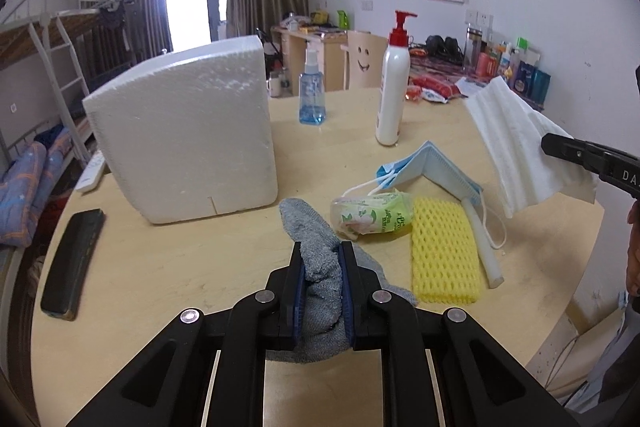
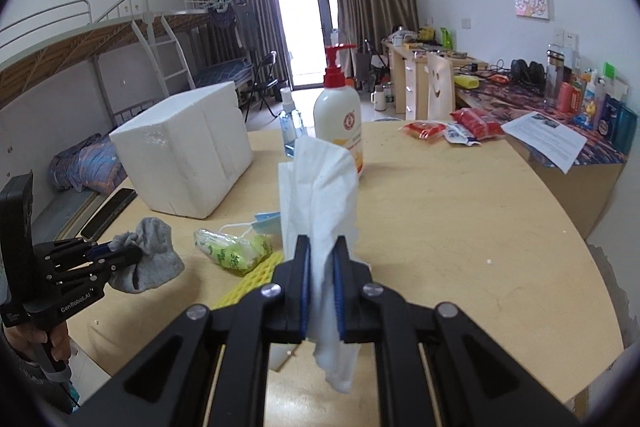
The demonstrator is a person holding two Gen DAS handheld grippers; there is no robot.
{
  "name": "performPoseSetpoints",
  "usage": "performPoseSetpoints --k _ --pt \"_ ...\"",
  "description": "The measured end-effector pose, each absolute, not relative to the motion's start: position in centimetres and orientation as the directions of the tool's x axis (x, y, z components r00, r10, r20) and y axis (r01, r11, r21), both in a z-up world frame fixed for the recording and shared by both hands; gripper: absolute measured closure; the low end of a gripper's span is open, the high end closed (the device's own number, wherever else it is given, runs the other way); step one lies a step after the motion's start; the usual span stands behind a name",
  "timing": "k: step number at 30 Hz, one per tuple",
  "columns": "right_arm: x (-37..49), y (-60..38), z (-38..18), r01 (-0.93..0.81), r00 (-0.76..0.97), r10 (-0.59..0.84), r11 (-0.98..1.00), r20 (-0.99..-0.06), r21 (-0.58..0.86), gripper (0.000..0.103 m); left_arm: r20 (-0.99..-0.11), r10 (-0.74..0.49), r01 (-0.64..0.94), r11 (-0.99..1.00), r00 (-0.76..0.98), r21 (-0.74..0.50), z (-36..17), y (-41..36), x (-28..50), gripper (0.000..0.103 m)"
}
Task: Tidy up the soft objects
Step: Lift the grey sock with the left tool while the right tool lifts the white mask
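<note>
L gripper (image 1: 322, 259) clamps grey sock (image 1: 320, 267), R gripper (image 2: 322, 255) clamps tissue (image 2: 316, 179); foam box (image 1: 184, 131) contents unclear

1. A white lotion pump bottle (image 1: 393, 95) with a red pump stands on the wooden table (image 1: 168, 259).
2. A blue spray bottle (image 1: 312, 91) stands left of it.
3. A black phone (image 1: 72, 263) lies near the table's left edge.
4. Red snack packets (image 2: 476, 125) lie far back.

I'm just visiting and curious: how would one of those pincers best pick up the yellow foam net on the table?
Probably by its near short end, from above. The foam net lies flat with that edge free; a white stick hugs its right side and the tissue pack crowds its far left corner.
</note>
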State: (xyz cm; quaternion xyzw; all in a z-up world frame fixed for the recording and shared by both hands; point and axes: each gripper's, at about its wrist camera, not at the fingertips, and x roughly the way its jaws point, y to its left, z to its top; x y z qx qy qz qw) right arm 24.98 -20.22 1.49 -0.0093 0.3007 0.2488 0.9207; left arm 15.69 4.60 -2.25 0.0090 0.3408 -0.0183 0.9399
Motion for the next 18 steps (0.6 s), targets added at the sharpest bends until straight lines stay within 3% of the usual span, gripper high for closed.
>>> performPoseSetpoints --k 13,18 --pt "22.5 -21.6 1.3 -0.452 0.719 0.447 0.882 -0.533 0.130 0.090 -0.577 -0.028 0.041 0.999 0.816 0.010 -1.2 4.0 13.2 0.087" --pt "22.9 -21.5 -1.3 -0.423 0.690 0.400 0.899 -0.603 0.111 0.090 -0.586 -0.046 0.068 0.998 0.809 0.017 -1.5 3.6 12.9 0.087"
